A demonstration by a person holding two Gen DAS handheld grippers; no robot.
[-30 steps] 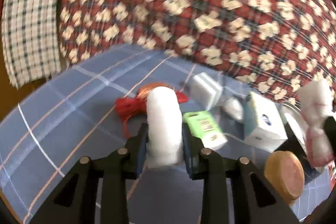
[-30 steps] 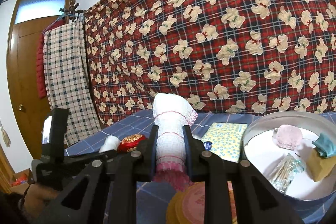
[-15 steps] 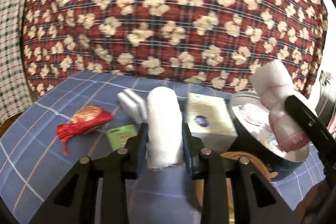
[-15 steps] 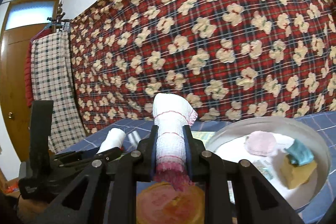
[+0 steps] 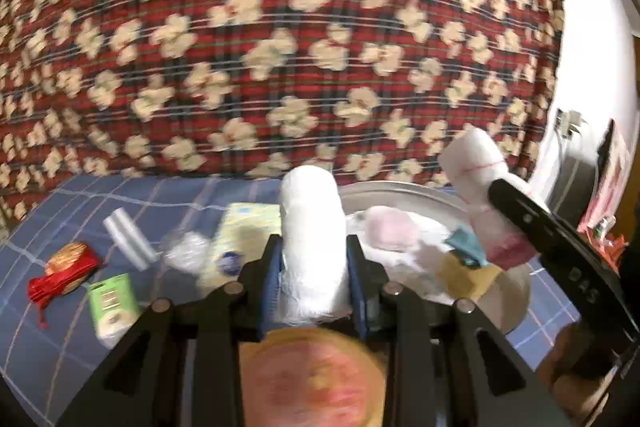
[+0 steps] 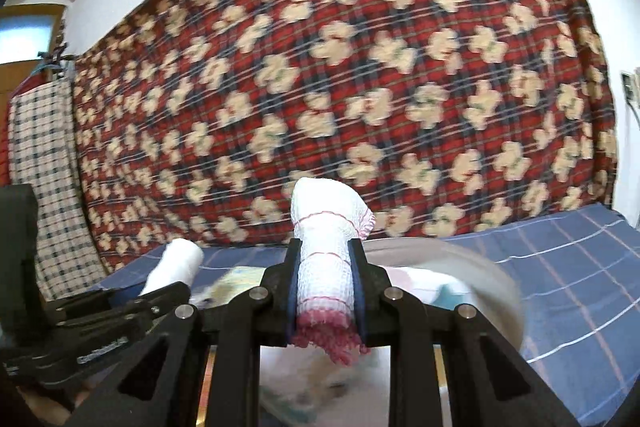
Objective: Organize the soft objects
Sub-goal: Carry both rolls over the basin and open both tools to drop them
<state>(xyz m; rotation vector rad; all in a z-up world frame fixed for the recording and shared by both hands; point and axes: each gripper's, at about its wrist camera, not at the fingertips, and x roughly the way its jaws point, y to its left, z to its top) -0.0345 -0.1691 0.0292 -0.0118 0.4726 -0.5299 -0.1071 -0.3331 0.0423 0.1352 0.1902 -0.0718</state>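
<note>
We see the left hand-held gripper [image 5: 313, 269] closed on a plain white rolled cloth [image 5: 312, 247], which stands upright between its two fingers, pinched near its lower end. In the right wrist view the same roll [image 6: 176, 265] pokes up at the left.

The right hand-held gripper [image 6: 326, 293] is clamped around a white knitted roll with thin red stripes and a frayed pink end [image 6: 326, 275]; the pink fringe hangs below the fingers. In the left wrist view this roll [image 5: 486, 199] sits at the right, over the far rim of a round silver metal tin [image 5: 404, 189].

Inside the tin, we make out a pale pink fluffy pad [image 5: 392, 229], a teal scrap of cloth [image 5: 466, 247] and a tan sponge-like piece [image 5: 464, 275] lying on white lining. Just below the left hand-held gripper is a round orange-pink lid [image 5: 316, 375], blurred.

On the blue checked bedsheet [image 5: 52, 327] to the left of the tin lie a pale yellow-green tissue pack [image 5: 240, 239], a crumpled clear plastic wrap [image 5: 184, 255], a small white rectangular pack [image 5: 128, 237], a green-labelled packet [image 5: 110, 301] and a red drawstring pouch with gold embroidery [image 5: 64, 273], all apart from one another except the wrap, which is just beside the tissue pack. Behind everything rises a red plaid quilt printed with cream bears [image 5: 280, 47].
</note>
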